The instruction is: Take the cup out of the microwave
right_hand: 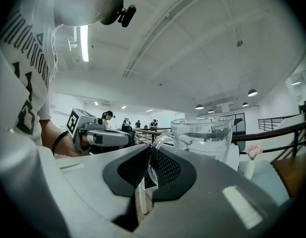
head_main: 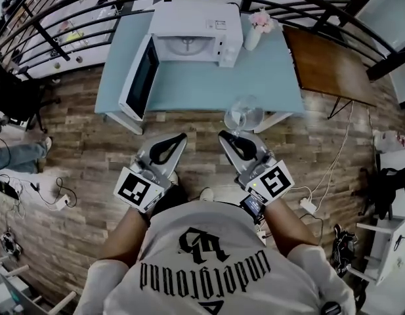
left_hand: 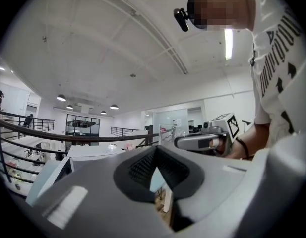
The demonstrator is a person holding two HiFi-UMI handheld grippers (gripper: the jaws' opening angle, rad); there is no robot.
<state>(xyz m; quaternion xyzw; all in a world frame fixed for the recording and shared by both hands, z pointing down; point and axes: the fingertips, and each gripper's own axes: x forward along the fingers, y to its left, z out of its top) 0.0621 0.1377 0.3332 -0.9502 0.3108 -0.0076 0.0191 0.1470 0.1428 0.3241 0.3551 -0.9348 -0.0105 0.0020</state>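
The clear glass cup (head_main: pixel 243 113) hangs over the front edge of the pale blue table (head_main: pixel 268 84), held by its handle. My right gripper (head_main: pixel 224 135) is shut on that handle; in the right gripper view the cup (right_hand: pixel 205 138) stands upright just beyond the right gripper (right_hand: pixel 152 158). The white microwave (head_main: pixel 212 15) sits at the back of the table with its door (head_main: pixel 140 77) swung open to the left and only the turntable (head_main: pixel 187 44) inside. My left gripper (head_main: pixel 181 137) is shut and empty, level beside the right one; the left gripper (left_hand: pixel 154 155) points at the table.
A white vase of pink flowers (head_main: pixel 256 28) stands right of the microwave. A brown wooden table (head_main: pixel 327 64) adjoins on the right. A dark railing (head_main: pixel 77 18) curves behind. Cables and a power strip (head_main: pixel 307 205) lie on the wood floor.
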